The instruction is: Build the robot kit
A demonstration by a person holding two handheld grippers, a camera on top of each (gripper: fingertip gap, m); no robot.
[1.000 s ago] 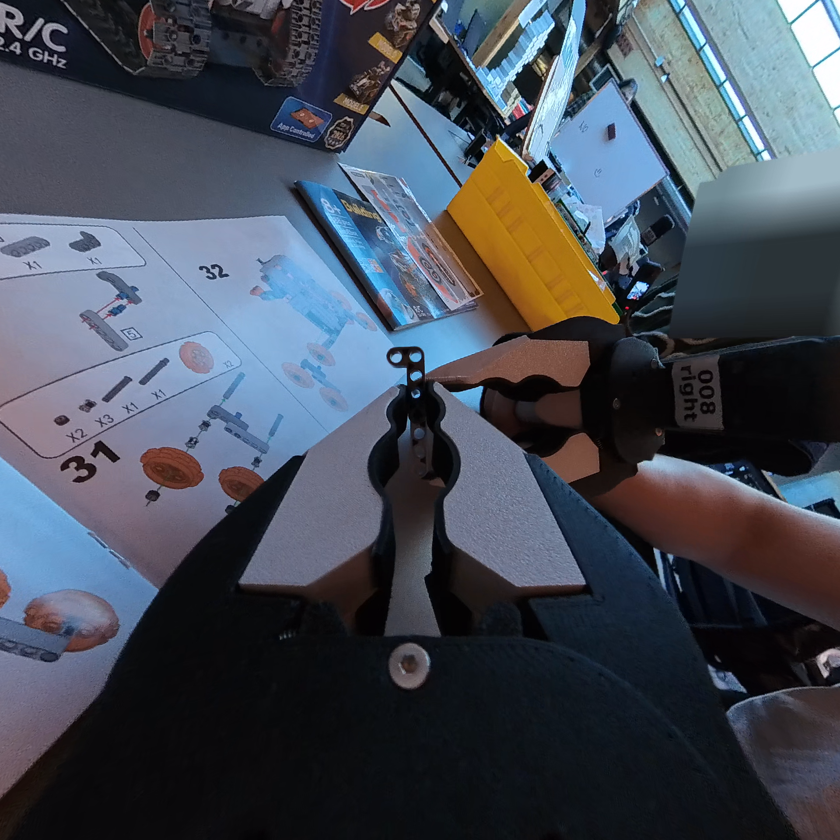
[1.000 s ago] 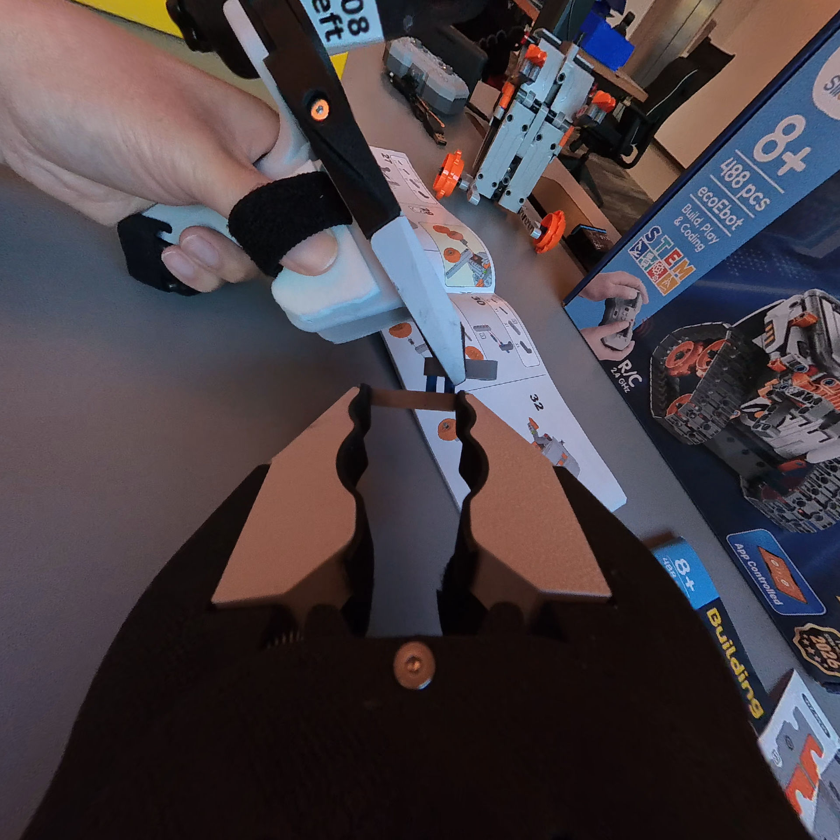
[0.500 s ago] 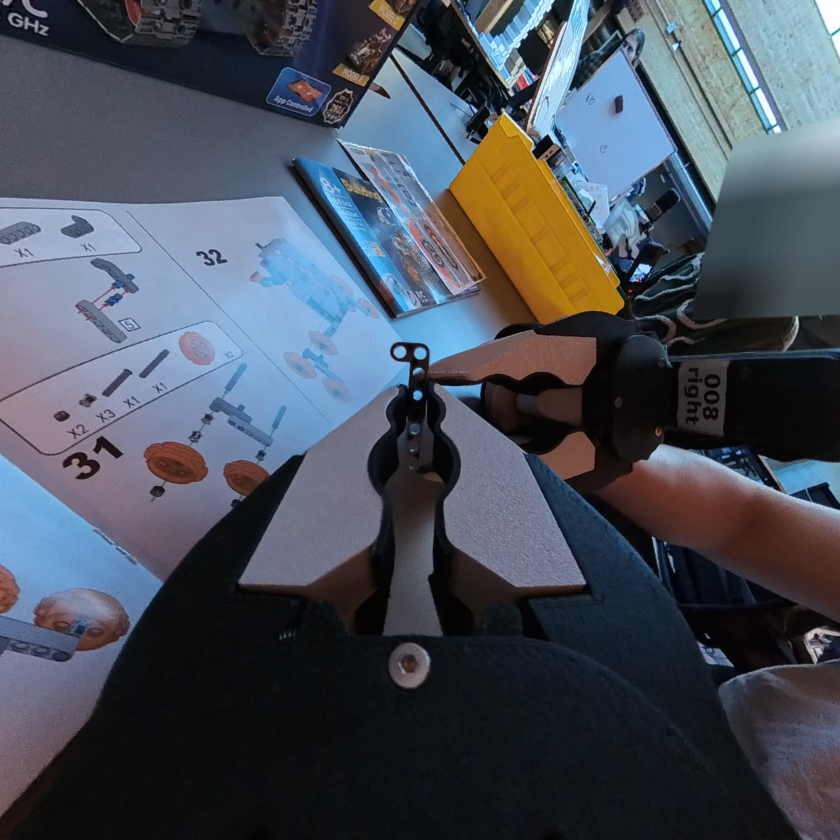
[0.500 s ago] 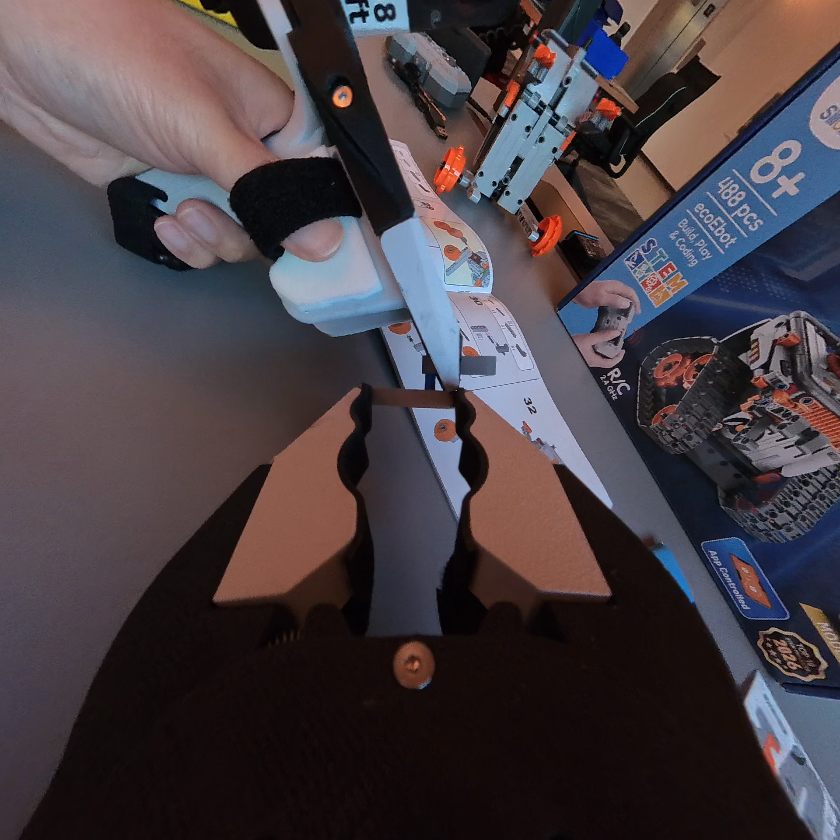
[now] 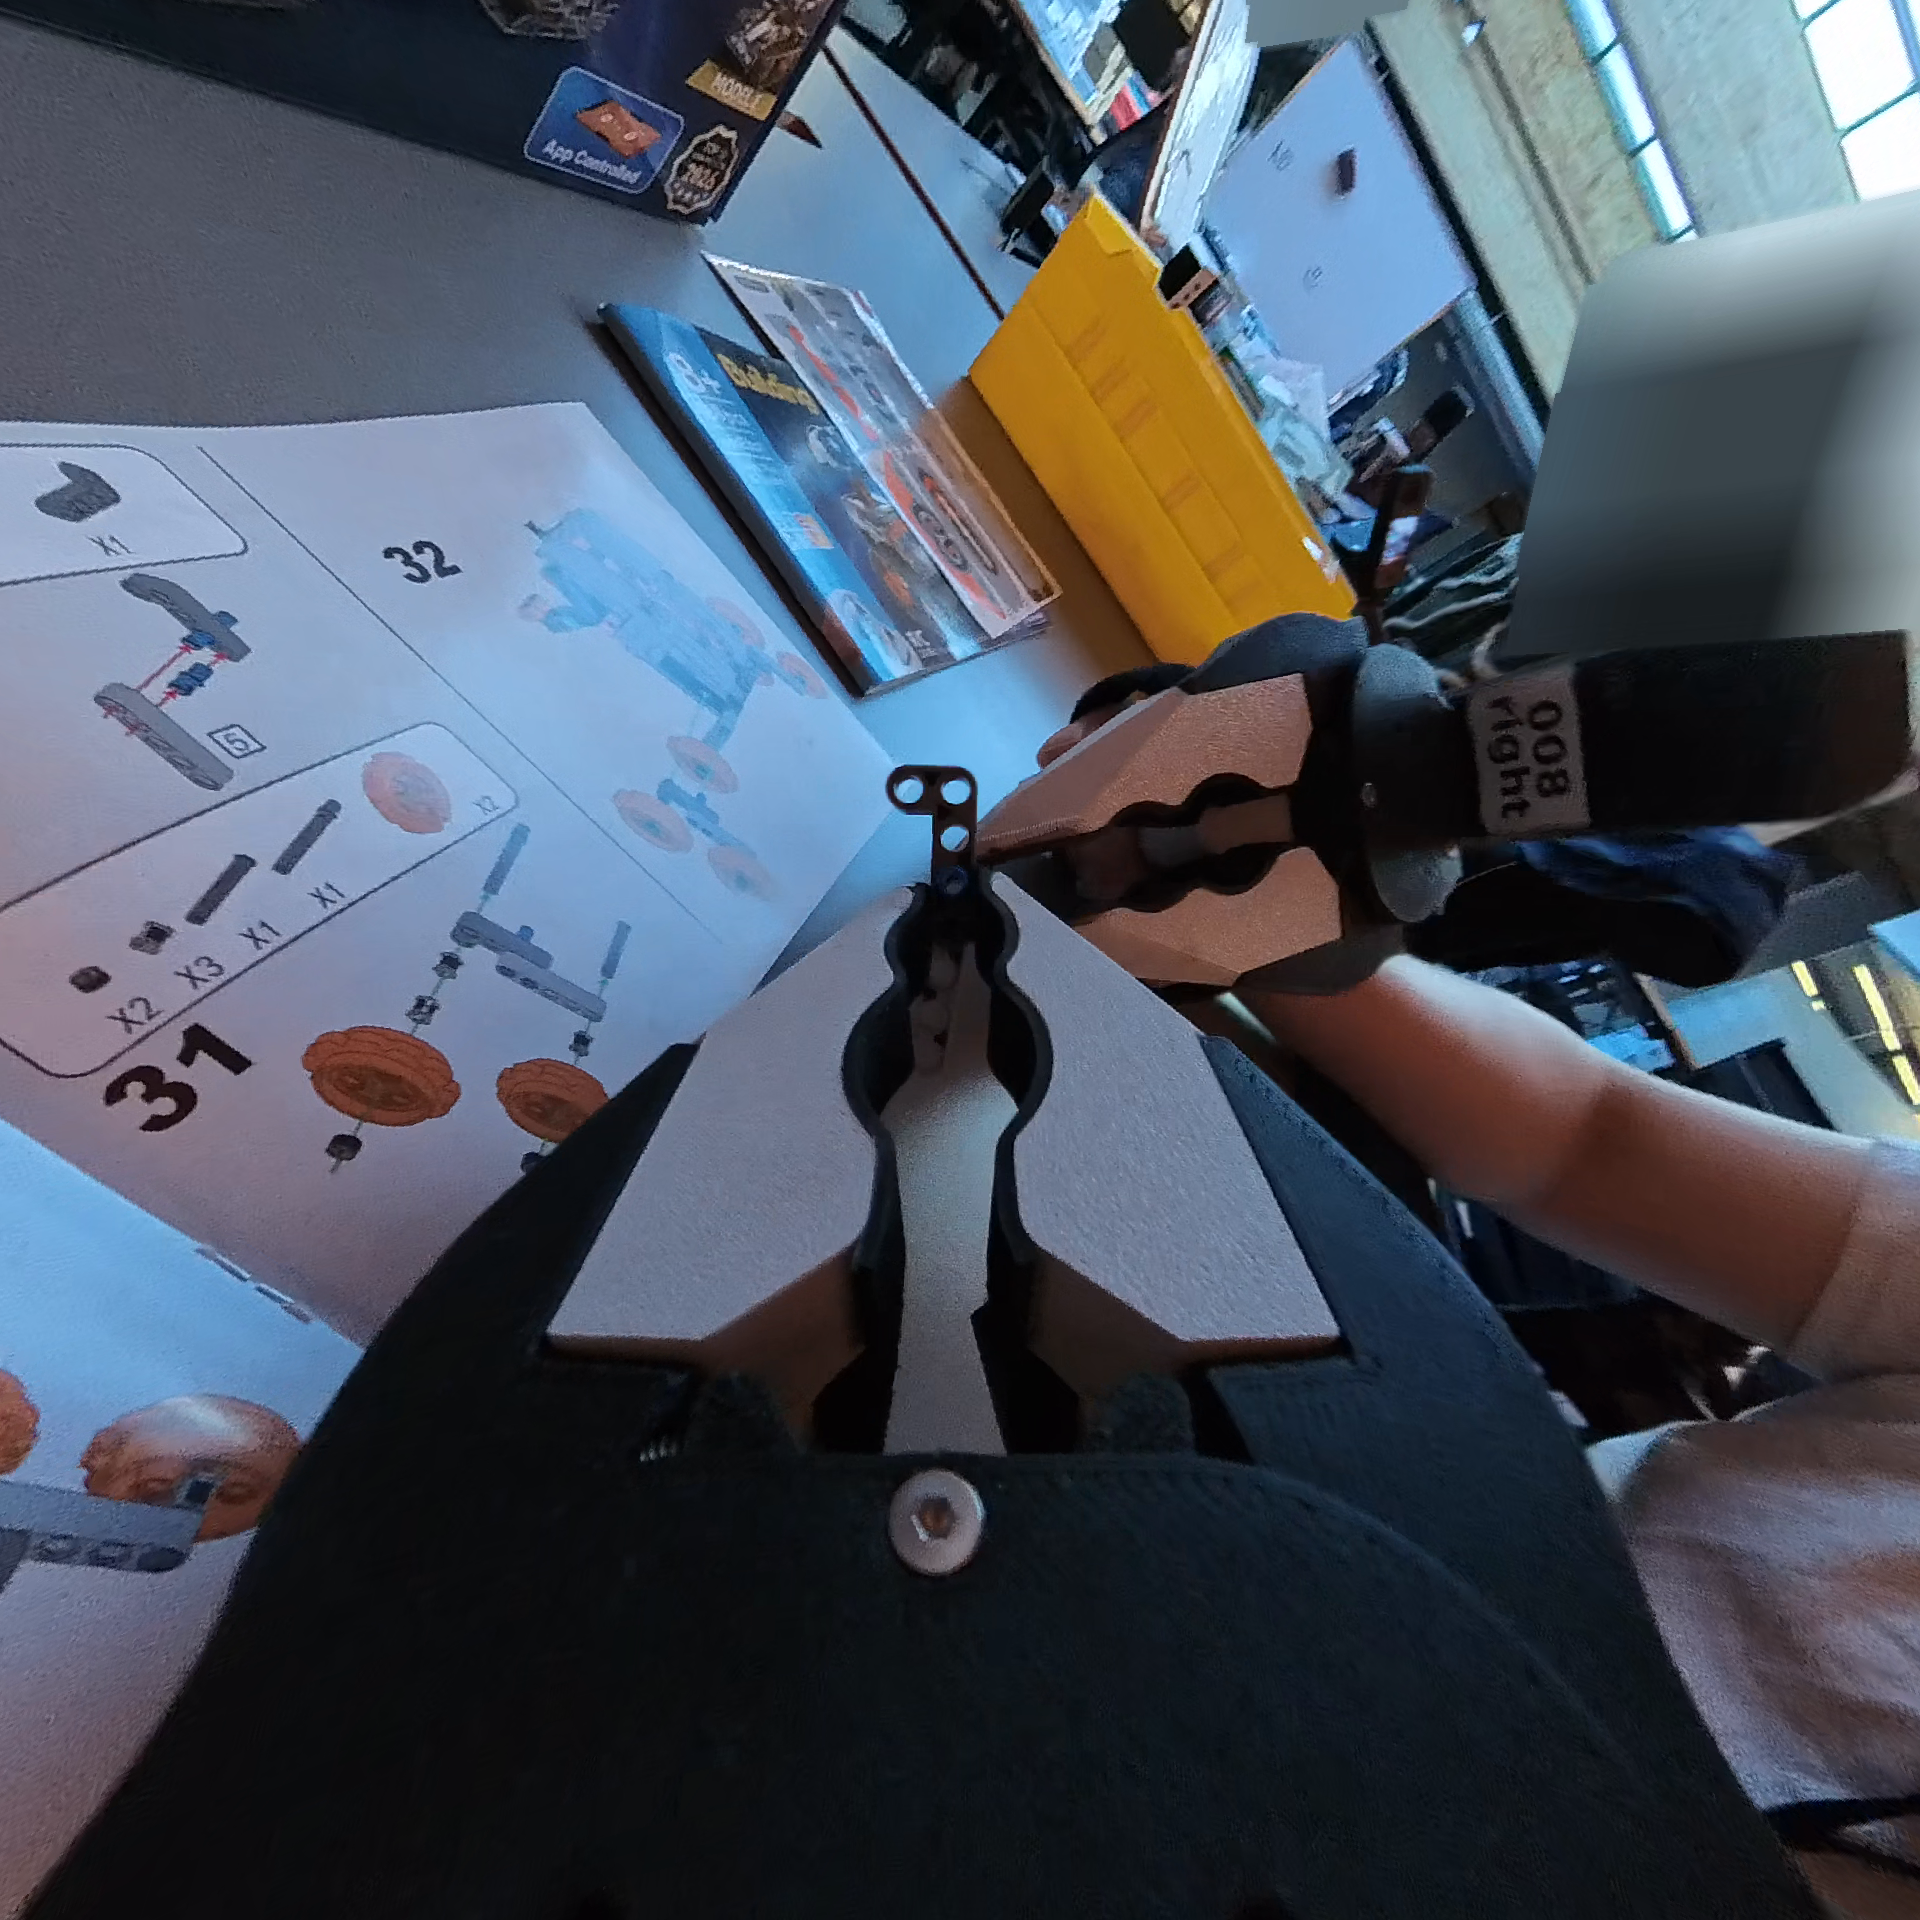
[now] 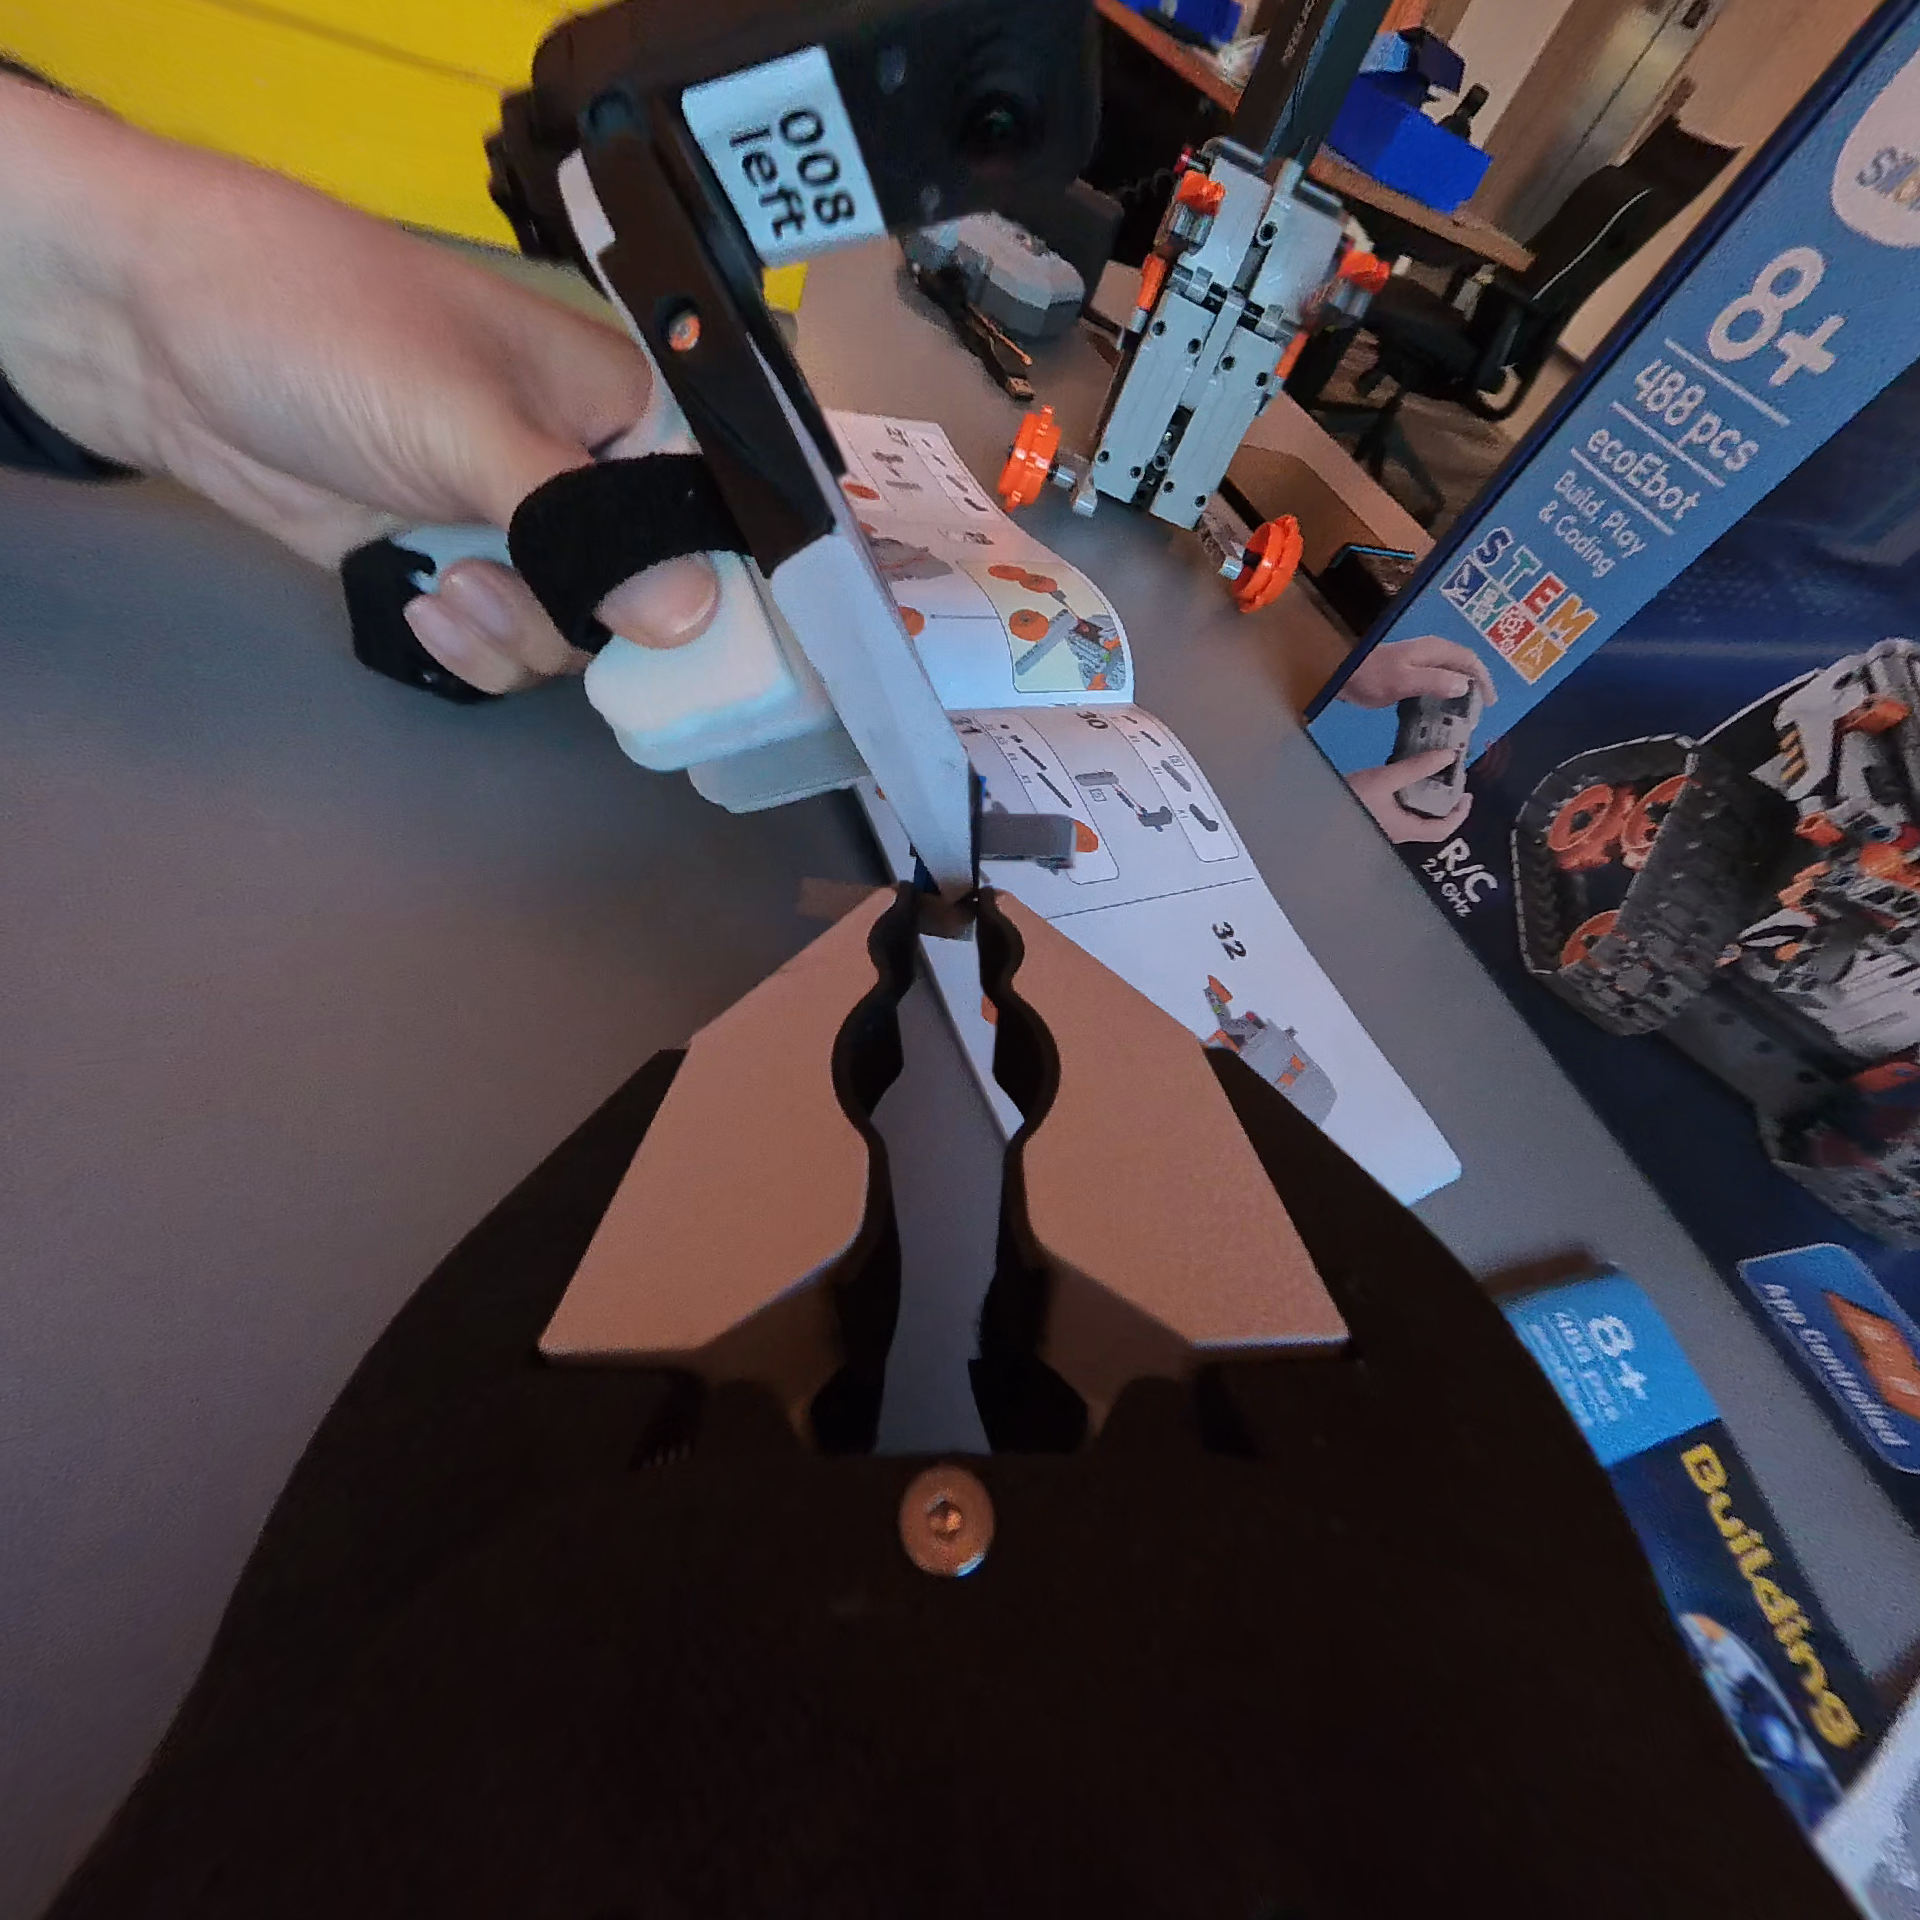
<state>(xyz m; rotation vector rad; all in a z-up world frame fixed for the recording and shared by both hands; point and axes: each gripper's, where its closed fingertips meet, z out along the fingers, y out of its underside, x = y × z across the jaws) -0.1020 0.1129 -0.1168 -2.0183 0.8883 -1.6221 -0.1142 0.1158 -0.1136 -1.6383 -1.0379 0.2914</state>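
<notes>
1. Left wrist view: your left tool (image 5: pixel 951 894) is closed on a thin dark perforated beam (image 5: pixel 940 821), whose bent, holed end sticks out past the fingertips; the beam is held up above the grey surface (image 5: pixel 260 301), over the edge of the open instruction booklet (image 5: pixel 395 748).
2. Your right tool (image 5: pixel 997 836) comes in from the right, its fingertips right against the side of the beam; its jaws look nearly together there, but what they pinch is too small to tell from this side.
3. Past the booklet lie two closed manuals (image 5: pixel 862 499) on the surface; beyond them stands a yellow bin (image 5: pixel 1143 457), and a dark blue toy box (image 5: pixel 623 114) runs along the top edge.
4. Right wrist view: your right tool (image 6: pixel 940 904) is clamped on a small grey-brown part (image 6: pixel 940 916) at its very tips; a bit of that part pokes out to the left of them.
5. Your left tool (image 6: pixel 951 862) points down from above, its tip meeting your right tool's tips; a short grey piece (image 6: pixel 1029 836) juts out beside it; your hand (image 6: pixel 343 416) holds its white grip.
6. Behind, the instruction booklet (image 6: pixel 1122 831) lies open; a half-built grey model with orange wheels (image 6: pixel 1205 416) stands farther back; the toy box (image 6: pixel 1662 727) is upright on the right.
</notes>
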